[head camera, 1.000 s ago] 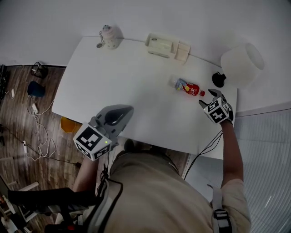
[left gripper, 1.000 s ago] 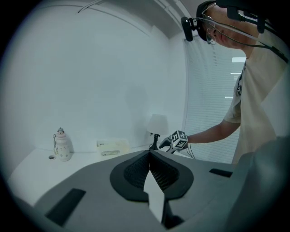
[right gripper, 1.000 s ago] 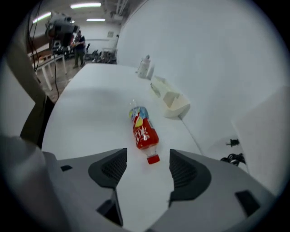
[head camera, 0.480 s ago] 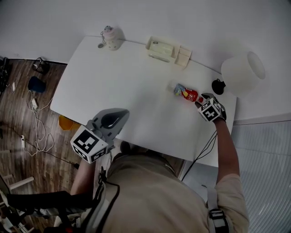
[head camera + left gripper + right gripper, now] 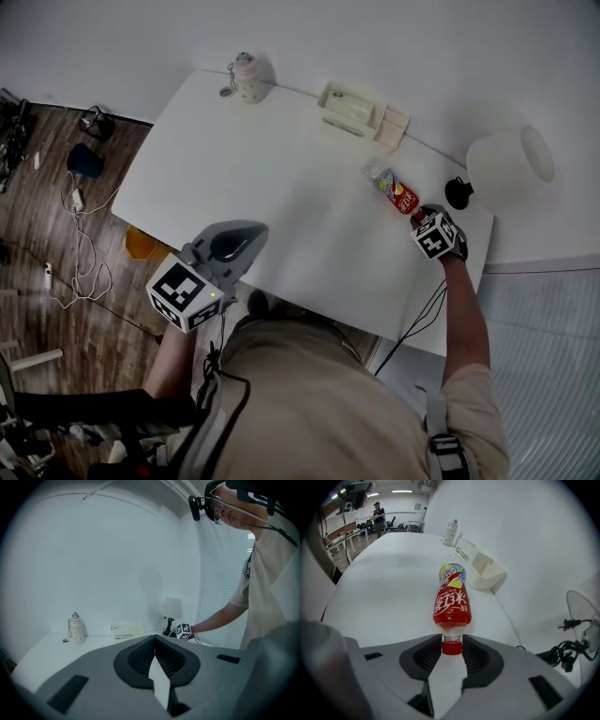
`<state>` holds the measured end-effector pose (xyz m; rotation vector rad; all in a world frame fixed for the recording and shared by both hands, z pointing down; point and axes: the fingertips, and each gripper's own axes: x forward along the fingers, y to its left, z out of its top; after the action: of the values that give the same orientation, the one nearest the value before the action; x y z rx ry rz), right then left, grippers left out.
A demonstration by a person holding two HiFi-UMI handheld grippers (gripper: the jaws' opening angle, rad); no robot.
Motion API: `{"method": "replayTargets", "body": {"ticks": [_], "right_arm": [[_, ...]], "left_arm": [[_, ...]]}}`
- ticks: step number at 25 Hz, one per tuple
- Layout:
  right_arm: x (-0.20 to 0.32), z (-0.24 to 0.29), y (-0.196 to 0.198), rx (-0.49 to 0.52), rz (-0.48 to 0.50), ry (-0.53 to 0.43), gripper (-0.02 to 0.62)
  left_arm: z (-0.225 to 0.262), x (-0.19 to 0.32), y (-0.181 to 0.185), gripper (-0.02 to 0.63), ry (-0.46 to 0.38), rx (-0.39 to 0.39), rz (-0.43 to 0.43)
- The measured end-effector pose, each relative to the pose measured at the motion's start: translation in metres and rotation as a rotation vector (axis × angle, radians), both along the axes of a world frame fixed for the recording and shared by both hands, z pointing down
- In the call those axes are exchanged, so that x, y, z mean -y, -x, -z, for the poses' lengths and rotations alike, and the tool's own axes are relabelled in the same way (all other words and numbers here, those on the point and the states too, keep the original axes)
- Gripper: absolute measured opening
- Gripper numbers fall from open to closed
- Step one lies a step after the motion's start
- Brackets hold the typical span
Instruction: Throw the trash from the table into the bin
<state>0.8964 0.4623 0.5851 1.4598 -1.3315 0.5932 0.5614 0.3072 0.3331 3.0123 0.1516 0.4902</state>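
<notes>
A plastic bottle (image 5: 397,192) with a red label and red cap lies on its side on the white table (image 5: 281,169), near the right end. In the right gripper view the bottle (image 5: 452,599) points its cap at me. My right gripper (image 5: 419,218) (image 5: 452,649) has just been closing, and its pads now press the cap from both sides. My left gripper (image 5: 247,234) (image 5: 154,641) hangs shut and empty over the table's near edge, far from the bottle. No bin is in sight.
A white lamp (image 5: 511,164) with a black base (image 5: 459,193) stands right behind the bottle. A cream desk organizer (image 5: 361,111) and a small white flask (image 5: 247,79) sit along the wall. Cables lie on the wooden floor (image 5: 66,216) at left.
My right gripper came down to the bottle's cap end and its jaws closed in on the cap. The left gripper stayed where it was.
</notes>
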Motion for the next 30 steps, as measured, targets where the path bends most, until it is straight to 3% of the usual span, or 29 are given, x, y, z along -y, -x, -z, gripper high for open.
{"method": "replayTargets", "body": {"ticks": [4,7,16,24,30], "right_arm": [[0.003,0.004,0.003,0.011,-0.026,-0.014,0.137],[0.001,0.012,0.014,0.074,-0.090,-0.053,0.133],[0.012,0.053,0.088,0.307,-0.148,-0.220,0.130],[0.039,0.095,0.164,0.403,-0.134,-0.326,0.130],[0.060,0.116,0.207,0.445,-0.173,-0.373,0.130]], "left_arm": [[0.001,0.005,0.008,0.011,-0.001,-0.002,0.018],[0.000,0.012,0.016,0.011,0.009,-0.002,0.034],[0.003,0.031,0.039,0.011,0.044,-0.031,0.066],[0.005,0.036,0.049,0.011,0.054,-0.058,0.032],[0.012,0.057,0.088,0.011,0.056,-0.078,0.045]]}}
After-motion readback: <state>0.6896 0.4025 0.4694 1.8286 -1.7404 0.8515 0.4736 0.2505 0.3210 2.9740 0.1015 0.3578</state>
